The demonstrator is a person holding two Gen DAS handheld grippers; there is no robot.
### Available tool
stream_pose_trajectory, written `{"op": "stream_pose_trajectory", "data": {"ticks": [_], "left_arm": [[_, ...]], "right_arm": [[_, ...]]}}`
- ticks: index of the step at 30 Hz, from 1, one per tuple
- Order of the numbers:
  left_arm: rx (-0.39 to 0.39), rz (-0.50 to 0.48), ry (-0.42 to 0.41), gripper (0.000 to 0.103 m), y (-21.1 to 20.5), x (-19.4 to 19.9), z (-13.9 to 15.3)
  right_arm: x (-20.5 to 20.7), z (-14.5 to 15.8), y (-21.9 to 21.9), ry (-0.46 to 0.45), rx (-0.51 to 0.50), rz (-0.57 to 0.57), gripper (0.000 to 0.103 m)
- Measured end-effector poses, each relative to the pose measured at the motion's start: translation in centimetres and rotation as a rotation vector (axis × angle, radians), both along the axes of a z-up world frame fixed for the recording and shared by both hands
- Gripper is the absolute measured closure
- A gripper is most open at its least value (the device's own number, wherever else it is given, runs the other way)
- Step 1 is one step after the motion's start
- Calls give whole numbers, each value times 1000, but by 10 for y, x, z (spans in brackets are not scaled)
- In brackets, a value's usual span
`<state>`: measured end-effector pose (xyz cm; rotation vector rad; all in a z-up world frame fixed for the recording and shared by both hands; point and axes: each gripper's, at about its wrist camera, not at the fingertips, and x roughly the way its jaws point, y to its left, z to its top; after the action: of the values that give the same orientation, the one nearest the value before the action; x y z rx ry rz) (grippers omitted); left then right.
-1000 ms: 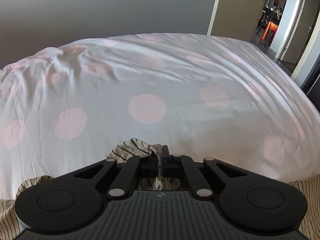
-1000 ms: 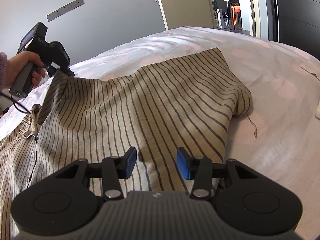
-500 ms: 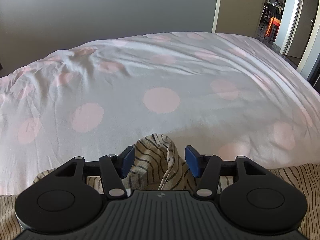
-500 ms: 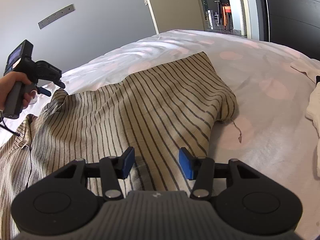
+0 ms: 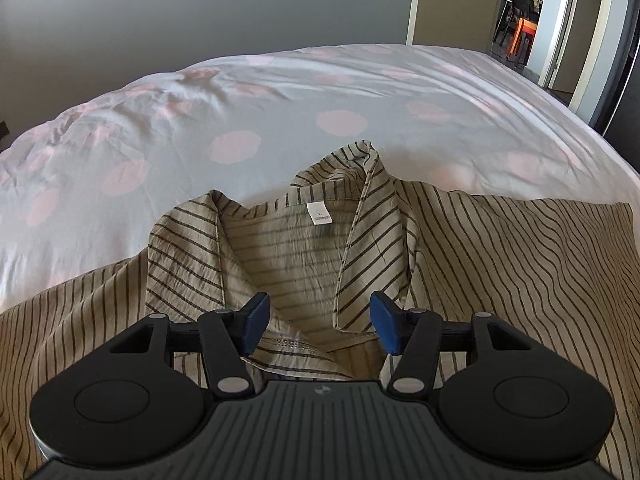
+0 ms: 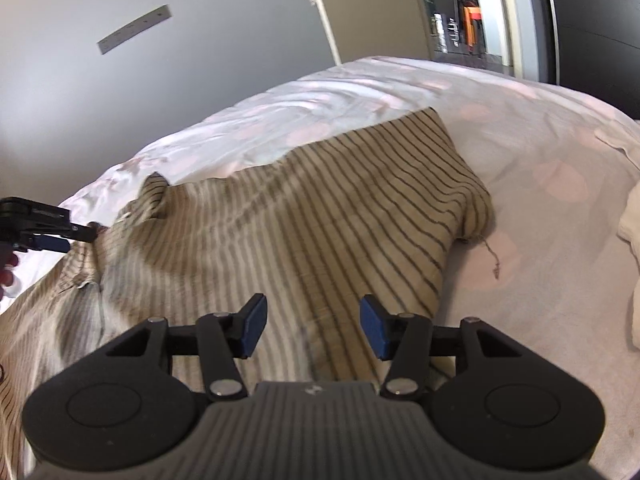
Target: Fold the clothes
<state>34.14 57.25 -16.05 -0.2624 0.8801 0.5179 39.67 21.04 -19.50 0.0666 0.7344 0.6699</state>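
A beige shirt (image 5: 288,256) with dark stripes lies spread on the bed (image 5: 280,112), whose white cover carries pale pink dots. Taking the shirt's collar (image 5: 360,184) as the landmark: its inner white size label (image 5: 320,214) faces up just below the collar's raised back edge, and the two collar flaps fall open to either side of it. The left gripper (image 5: 316,326) hangs directly on the near side of the collar, above the open neckline; its jaws stand apart and released, with no cloth pinched between the blue pads (image 5: 254,318). From the right wrist view the collar (image 6: 154,188) sits at the shirt's far left, the left gripper (image 6: 60,240) just beside it. The right gripper (image 6: 310,330) is well to the right of the collar, over the folded body of the shirt (image 6: 320,216); its jaws have just been opening and press on nothing, fabric only lying beneath them. Farther right from the collar, a loose thread (image 6: 494,258) trails from the folded corner, and a pale garment (image 6: 630,248) lies at the bed's edge.
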Motion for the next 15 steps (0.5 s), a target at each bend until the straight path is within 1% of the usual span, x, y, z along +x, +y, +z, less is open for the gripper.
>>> {"op": "stream_pose_trajectory", "data": {"ticks": [2, 6, 7, 8, 9, 10, 11, 12, 13, 15], "left_arm": [[-18, 27, -7, 50, 3, 3, -7], [-68, 84, -25, 50, 11, 11, -25], [-89, 97, -23, 51, 13, 14, -32], [-109, 102, -20, 54, 15, 17, -37], [-129, 107, -17, 64, 16, 20, -42], [-128, 107, -14, 72, 17, 23, -46], [-127, 108, -10, 83, 17, 25, -50], [-109, 105, -21, 95, 16, 26, -49], [-108, 92, -31, 102, 16, 28, -48], [-100, 66, -33, 103, 18, 32, -41]], "right_arm": [[-6, 2, 2, -15, -11, 24, 42], [-4, -2, 5, -7, -49, 22, 42], [-3, -4, 6, -4, -51, 19, 42], [-1, -5, 6, -1, -52, 16, 42], [1, -7, 6, -1, -53, 16, 42], [2, -9, 7, 0, -57, 15, 42], [4, -12, 9, 0, -65, 13, 42], [6, -15, 10, 1, -76, 11, 42], [8, -18, 11, 1, -93, 9, 42], [11, -24, 14, -2, -124, 4, 42]]}}
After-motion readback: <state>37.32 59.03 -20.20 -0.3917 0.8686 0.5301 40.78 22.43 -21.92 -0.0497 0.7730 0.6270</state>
